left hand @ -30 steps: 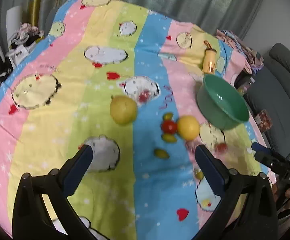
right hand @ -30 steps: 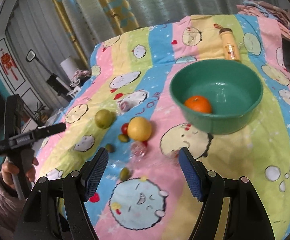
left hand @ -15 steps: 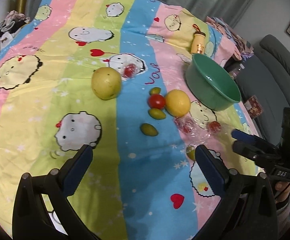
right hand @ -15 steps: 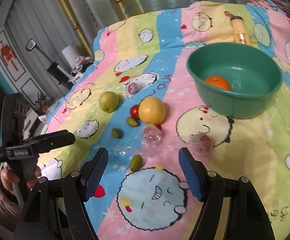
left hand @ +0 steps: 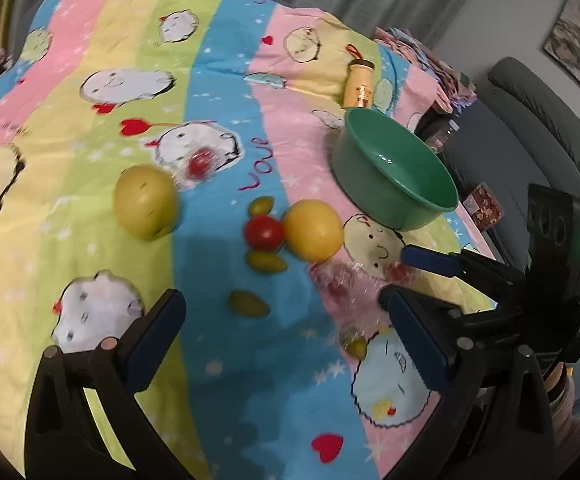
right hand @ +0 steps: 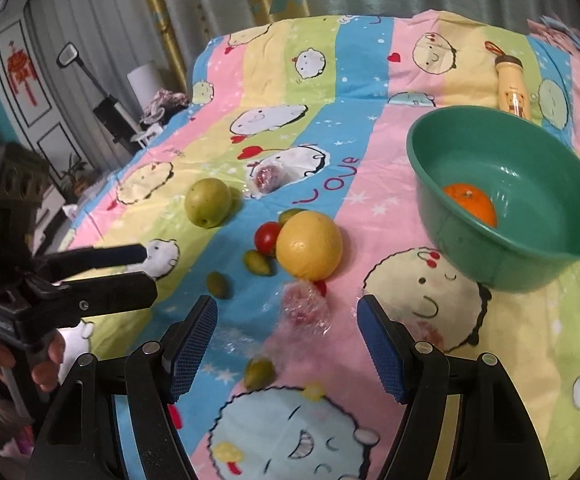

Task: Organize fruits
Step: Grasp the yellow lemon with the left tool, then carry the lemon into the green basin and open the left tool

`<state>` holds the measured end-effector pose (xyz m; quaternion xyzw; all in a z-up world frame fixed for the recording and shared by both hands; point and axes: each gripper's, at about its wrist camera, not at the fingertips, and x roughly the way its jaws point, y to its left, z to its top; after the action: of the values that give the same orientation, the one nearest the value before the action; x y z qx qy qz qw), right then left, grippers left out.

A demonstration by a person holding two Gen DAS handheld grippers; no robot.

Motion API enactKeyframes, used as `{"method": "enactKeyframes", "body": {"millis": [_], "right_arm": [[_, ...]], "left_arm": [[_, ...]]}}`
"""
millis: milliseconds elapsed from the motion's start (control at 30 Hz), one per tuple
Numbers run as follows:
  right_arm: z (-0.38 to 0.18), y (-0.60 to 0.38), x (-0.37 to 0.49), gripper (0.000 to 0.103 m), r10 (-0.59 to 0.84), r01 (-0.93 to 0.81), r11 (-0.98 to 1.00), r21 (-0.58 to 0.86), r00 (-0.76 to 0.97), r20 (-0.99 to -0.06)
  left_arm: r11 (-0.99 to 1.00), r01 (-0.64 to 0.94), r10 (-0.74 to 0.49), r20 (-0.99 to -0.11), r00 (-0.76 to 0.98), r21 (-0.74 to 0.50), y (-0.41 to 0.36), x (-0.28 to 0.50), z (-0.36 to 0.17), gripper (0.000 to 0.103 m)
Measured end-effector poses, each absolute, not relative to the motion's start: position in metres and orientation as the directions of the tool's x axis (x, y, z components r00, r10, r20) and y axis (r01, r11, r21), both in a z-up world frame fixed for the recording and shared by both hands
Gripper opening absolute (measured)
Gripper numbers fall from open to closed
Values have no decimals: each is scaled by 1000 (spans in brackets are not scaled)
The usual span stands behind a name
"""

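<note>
two handheld grippers hover over a bench covered by a striped cartoon cloth (right hand: pixel 370 92) in pink, yellow, green and blue. the left gripper (left hand: pixel 285 344) has its jaws spread wide with nothing between them; seen from the right camera it sits at the left edge, held in a hand (right hand: pixel 45 360). the right gripper (right hand: pixel 287 344) also has its jaws wide apart and empty, low above the cloth.

a green bowl (right hand: pixel 562 252) stands on the right side of the cloth, upright, with one orange (right hand: pixel 470 202) inside it. just behind the bowl lies a small yellow bottle (right hand: pixel 510 88) with a brown cap.

the other fruit lies loose on the cloth, left of the bowl. a large yellow citrus (right hand: pixel 309 245) sits in the middle, touching a red tomato (right hand: pixel 266 237) on its left. small green fruits lie around them: one behind the citrus (right hand: pixel 292 213), one just in front of the tomato (right hand: pixel 257 263), one a little nearer (right hand: pixel 217 285), and one close to the right gripper (right hand: pixel 258 373). a yellow-green pear (right hand: pixel 207 208) rests further left, apart from the cluster. two red fruits in clear plastic wrap lie on the cloth, one behind the pear (right hand: pixel 267 176), one between the right gripper's jaws and the citrus (right hand: pixel 304 308).
</note>
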<state>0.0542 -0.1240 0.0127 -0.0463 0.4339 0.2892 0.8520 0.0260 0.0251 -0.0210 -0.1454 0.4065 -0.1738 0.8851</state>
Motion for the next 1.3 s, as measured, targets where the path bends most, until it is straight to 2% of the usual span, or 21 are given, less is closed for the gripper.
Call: {"method": "enactKeyframes", "body": {"millis": [267, 333, 500, 600, 667, 800, 933, 1100, 1300], "right_arm": [[-2, -108, 85, 73, 443, -571, 807, 147, 423, -790], [-3, -106, 90, 73, 447, -578, 803, 147, 419, -790], [-6, -105, 107, 73, 504, -590, 778, 214, 385, -773], [-16, -105, 115, 73, 508, -578, 780, 239, 363, -781], [-22, -104, 119, 73, 511, -569, 781, 257, 346, -787], [-27, -104, 120, 73, 536, -568, 770, 292, 327, -778], [-33, -105, 124, 67, 546, -562, 766, 313, 311, -778], [-37, -103, 125, 58, 543, -558, 768, 313, 310, -780], [-37, -107, 125, 56, 556, -538, 774, 335, 323, -766]], "left_arm": [[885, 271, -463, -653, 600, -379, 2, 66, -21, 92], [873, 284, -486, -647, 588, -397, -1, 78, -21, 86], [864, 310, -502, -657, 562, -396, -8, 96, -24, 82], [858, 313, -513, -673, 533, -407, -13, 106, -30, 73], [859, 312, -512, -686, 517, -406, -17, 111, -35, 71], [867, 319, -497, -712, 497, -383, -23, 118, -41, 53], [876, 309, -480, -724, 495, -369, -22, 122, -43, 49], [872, 299, -488, -729, 481, -387, -19, 125, -45, 50], [870, 291, -493, -719, 489, -398, -18, 123, -43, 50]]}}
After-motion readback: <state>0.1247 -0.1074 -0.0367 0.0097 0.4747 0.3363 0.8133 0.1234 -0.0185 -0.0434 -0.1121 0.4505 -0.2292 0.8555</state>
